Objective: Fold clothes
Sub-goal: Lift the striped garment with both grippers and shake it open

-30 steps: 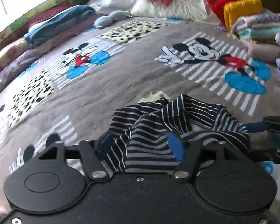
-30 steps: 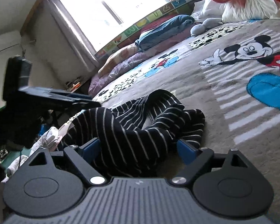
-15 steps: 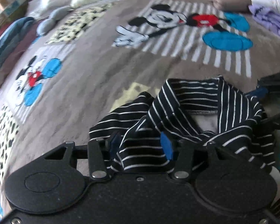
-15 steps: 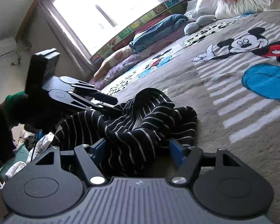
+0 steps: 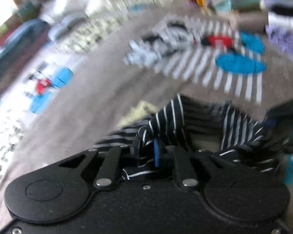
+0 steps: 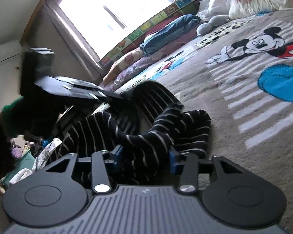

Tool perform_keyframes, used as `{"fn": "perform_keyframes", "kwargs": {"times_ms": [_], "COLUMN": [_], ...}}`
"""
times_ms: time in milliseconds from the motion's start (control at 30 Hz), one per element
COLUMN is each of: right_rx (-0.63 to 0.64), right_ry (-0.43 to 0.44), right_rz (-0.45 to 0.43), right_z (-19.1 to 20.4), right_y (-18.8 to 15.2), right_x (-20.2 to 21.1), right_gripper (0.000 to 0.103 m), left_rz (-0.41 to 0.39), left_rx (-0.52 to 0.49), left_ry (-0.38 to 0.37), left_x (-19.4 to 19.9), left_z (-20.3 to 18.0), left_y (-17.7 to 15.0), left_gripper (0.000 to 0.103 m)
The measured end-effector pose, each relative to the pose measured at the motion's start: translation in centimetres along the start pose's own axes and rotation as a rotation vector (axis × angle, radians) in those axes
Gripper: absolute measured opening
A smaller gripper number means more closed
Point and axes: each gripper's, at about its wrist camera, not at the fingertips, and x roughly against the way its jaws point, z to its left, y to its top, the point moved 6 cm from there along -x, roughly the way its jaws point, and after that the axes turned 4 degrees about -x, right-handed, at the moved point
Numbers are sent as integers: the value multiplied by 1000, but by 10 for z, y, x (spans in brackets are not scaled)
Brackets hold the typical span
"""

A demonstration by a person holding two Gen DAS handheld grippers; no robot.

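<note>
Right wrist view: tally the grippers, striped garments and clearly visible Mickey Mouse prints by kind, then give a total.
Handheld black two-finger grippers: 2, the left gripper and the right gripper
Black-and-white striped knit garment: 1
Mickey Mouse prints on the grey plush blanket: 2, one large and one small
Total: 5

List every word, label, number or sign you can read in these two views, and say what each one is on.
No text can be read in either view.
Colourful panel under the window: picture tiles and a small red label, too small to read.
Right gripper body: a tiny white mark, unreadable.
Striped garment: no print shows.
Left wrist view: motion-blurred, nothing legible.
</note>
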Motion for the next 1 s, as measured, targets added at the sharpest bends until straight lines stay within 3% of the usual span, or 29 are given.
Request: {"fn": "perform_keyframes", "kwargs": {"times_ms": [133,333,667,1000], "right_rx": [47,118,304,631], "right_ry": [30,74,163,164], "right_rz": [-28,-69,-194,-292], "right_z": [14,35,96,193], "right_y": [7,16,51,132], "right_x": [9,23,82,143], "right_gripper": [28,15,11,10], "left_rz": [-134,-251,-420,-601], "left_rx": [76,185,369,474], "left_ry": [69,130,227,274], "left_x": [63,140,242,329], "left_z": [5,-4,-32,-45], "left_y": [8,-6,-39,-50], "left_gripper": [11,10,10,10]}}
